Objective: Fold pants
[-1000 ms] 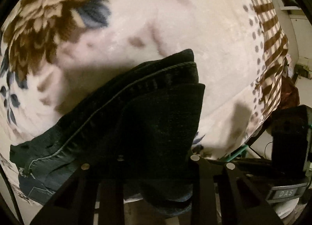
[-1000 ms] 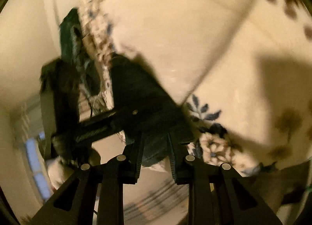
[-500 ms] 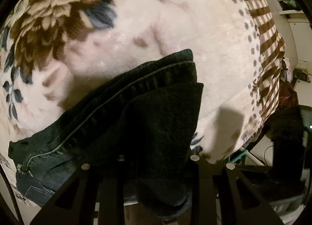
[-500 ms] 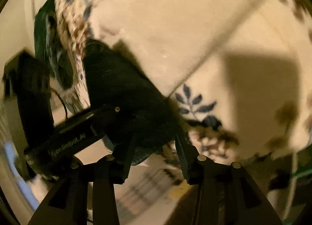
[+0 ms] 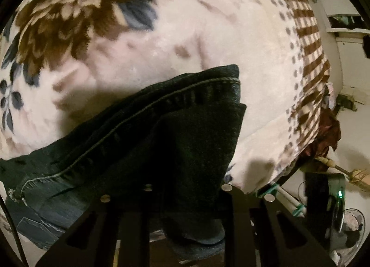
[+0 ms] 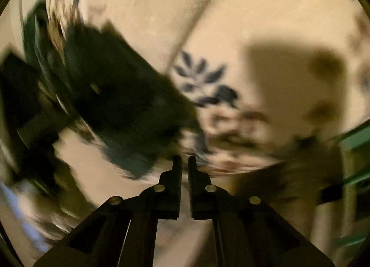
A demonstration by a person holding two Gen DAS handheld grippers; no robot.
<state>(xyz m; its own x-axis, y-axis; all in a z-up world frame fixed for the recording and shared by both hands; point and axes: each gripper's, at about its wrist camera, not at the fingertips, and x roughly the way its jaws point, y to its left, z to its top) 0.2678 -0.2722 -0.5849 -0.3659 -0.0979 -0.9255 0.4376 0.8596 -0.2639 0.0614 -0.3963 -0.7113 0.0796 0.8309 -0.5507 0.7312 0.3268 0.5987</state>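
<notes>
Dark denim pants [image 5: 161, 128] lie folded on a floral cream blanket [image 5: 161, 42], the hem end pointing away and the waistband at the lower left. My left gripper [image 5: 185, 200] points steeply down over the near fold. The cloth fills the space between its jaws and covers the fingertips, and the jaws are closing on it. In the blurred right wrist view the pants [image 6: 115, 96] are a dark mass at the left. My right gripper [image 6: 184, 160] sits to their right, off the cloth, shut with nothing between its fingers [image 6: 177, 174].
The blanket's brown checked border [image 5: 309, 63] drops off the bed edge at the right. Beyond it are a white wall, dark red cloth [image 5: 328, 133] and a black device with a green light [image 5: 323, 200]. A green-edged object [image 6: 356, 142] shows at the right.
The right gripper had the pants' edge between its jaws, opened wider, then drew back to the right off the cloth and shut empty. The left gripper keeps its hold on the fold.
</notes>
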